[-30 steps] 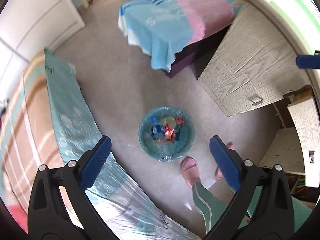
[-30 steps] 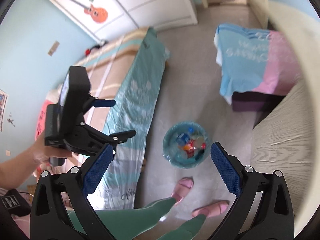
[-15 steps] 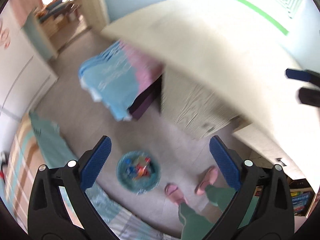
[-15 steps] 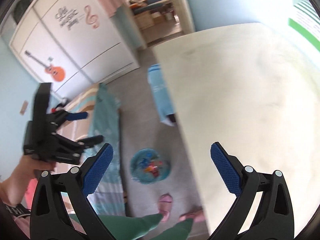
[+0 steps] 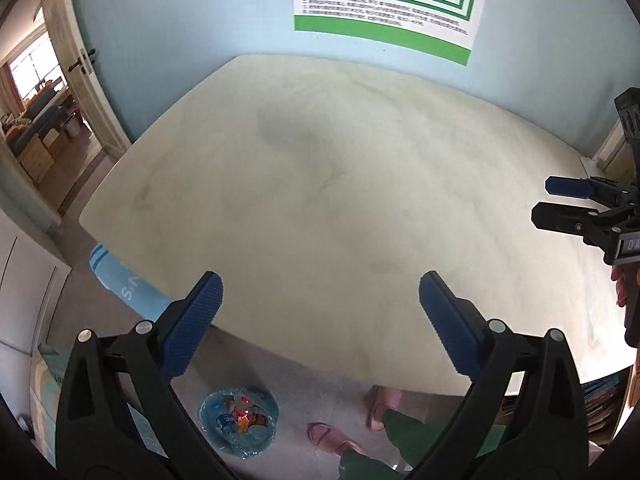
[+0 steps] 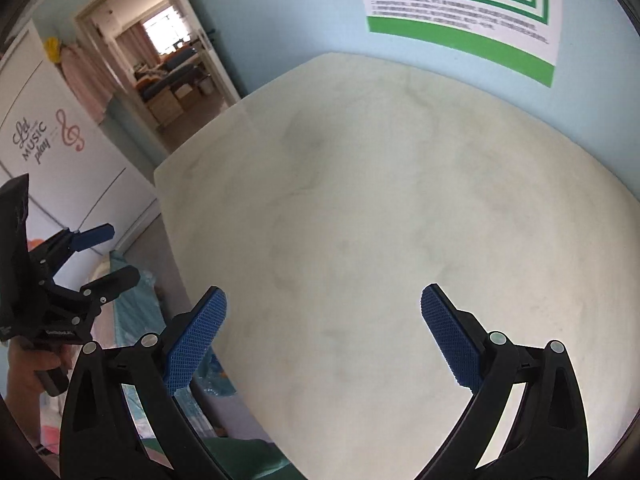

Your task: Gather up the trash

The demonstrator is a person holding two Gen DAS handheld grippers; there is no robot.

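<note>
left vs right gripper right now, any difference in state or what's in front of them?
The left gripper sits near the tabletop's front edge, with the trash bin on the floor in its view; the right gripper faces only tabletop, no bin visible. Both are open and hold nothing, and both look over the same pale tabletop.

trash bin (image 5: 238, 418): on the floor below the table's near edge, partly behind the left gripper's (image 5: 320, 320) arm; the coloured pieces inside are too small to tell apart.
poster (image 5: 384, 0): top cut off by the picture's edge; its lines of print are too blurred to read.
person's legs (image 5: 396, 436): cut off at the bottom edge.
right gripper (image 5: 568, 200): cut off at the right edge of the left wrist view.
blue cloth (image 5: 128, 284): mostly hidden under the table's (image 5: 340, 184) left corner.
</note>
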